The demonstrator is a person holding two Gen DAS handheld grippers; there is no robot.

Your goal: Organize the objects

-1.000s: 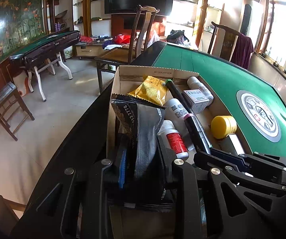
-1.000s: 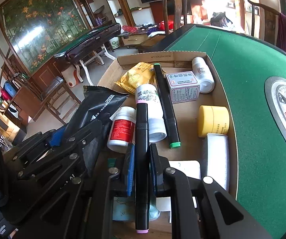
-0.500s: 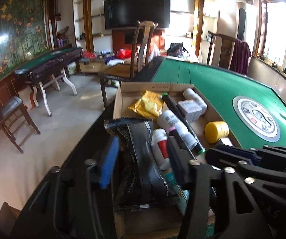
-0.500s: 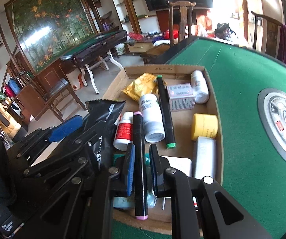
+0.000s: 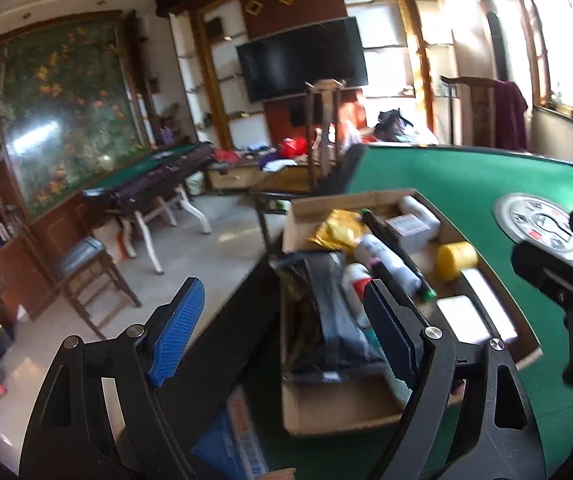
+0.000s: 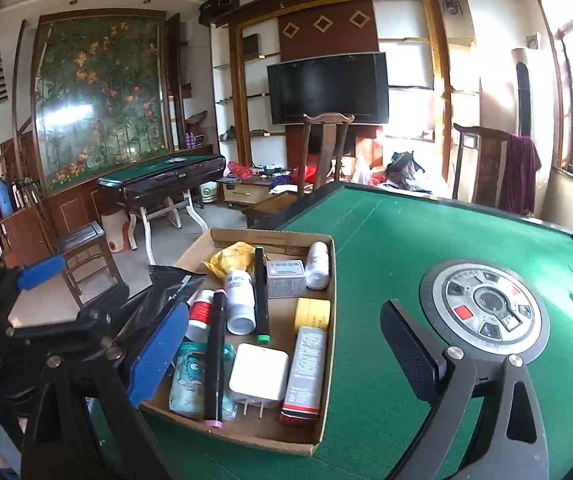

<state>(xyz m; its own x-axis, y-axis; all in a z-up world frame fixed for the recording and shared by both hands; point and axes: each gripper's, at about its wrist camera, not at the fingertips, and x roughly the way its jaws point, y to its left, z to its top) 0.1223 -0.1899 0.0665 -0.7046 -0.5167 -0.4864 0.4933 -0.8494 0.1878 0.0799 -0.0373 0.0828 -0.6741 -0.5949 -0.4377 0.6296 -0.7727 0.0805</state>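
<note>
Cardboard tray (image 6: pixel 328 364) on the green worktop (image 6: pixel 386 248) holds bottles, markers, a yellow jar (image 6: pixel 312 314), a charger (image 6: pixel 258 376) and a black pouch (image 5: pixel 328 316). Left gripper (image 5: pixel 282 336) and right gripper (image 6: pixel 282 356) are both opening, nothing between their jaws.

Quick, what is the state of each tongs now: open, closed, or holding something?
Left tongs: opening, nothing between the pads; the black pouch lies in the cardboard box.
Right tongs: opening, holding nothing; the pink-capped marker lies in the box.

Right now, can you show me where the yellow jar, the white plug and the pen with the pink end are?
yellow jar (image 6: pixel 312 314), right wrist view, on its side wall.
white plug (image 6: pixel 258 374), right wrist view, on its flat top face.
pen with the pink end (image 6: pixel 215 354), right wrist view, middle of its black barrel.
</note>
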